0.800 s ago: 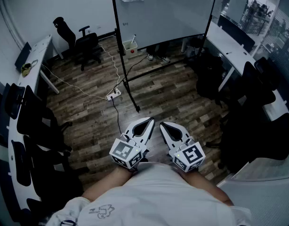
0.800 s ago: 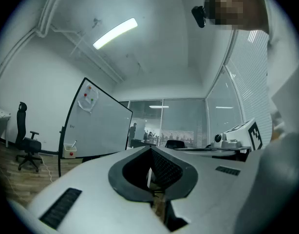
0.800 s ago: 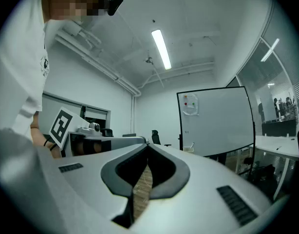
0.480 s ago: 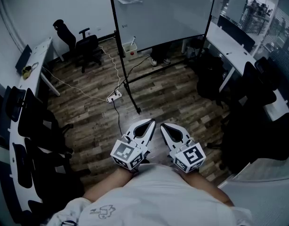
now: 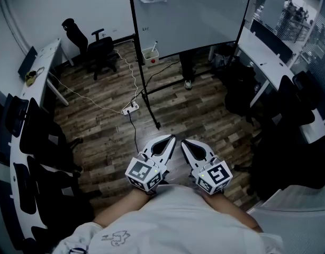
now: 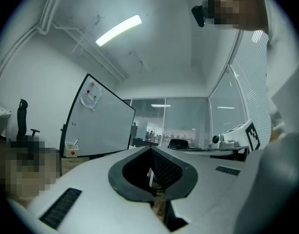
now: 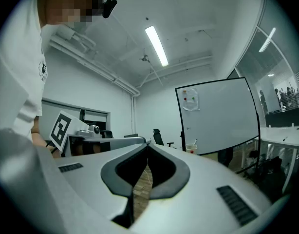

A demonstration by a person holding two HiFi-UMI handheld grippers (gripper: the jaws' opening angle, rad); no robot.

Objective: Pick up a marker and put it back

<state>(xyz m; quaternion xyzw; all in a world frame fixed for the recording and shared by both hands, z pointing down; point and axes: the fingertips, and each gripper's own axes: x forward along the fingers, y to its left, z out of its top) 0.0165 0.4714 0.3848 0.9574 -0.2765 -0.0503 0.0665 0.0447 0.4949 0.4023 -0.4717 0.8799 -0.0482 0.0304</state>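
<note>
We are in an office: a whiteboard (image 5: 194,15), black swivel chairs (image 5: 99,51), long white worktops (image 5: 42,67) along the walls, and glass partitions (image 6: 186,121).

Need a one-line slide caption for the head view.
Left gripper and right gripper, both shut and empty, point toward the whiteboard across a wood floor.

whiteboard (image 5: 194,15) on a stand, black office chair (image 5: 98,52) left of it, power strip (image 5: 130,108) on the wood floor (image 5: 194,115).
</note>
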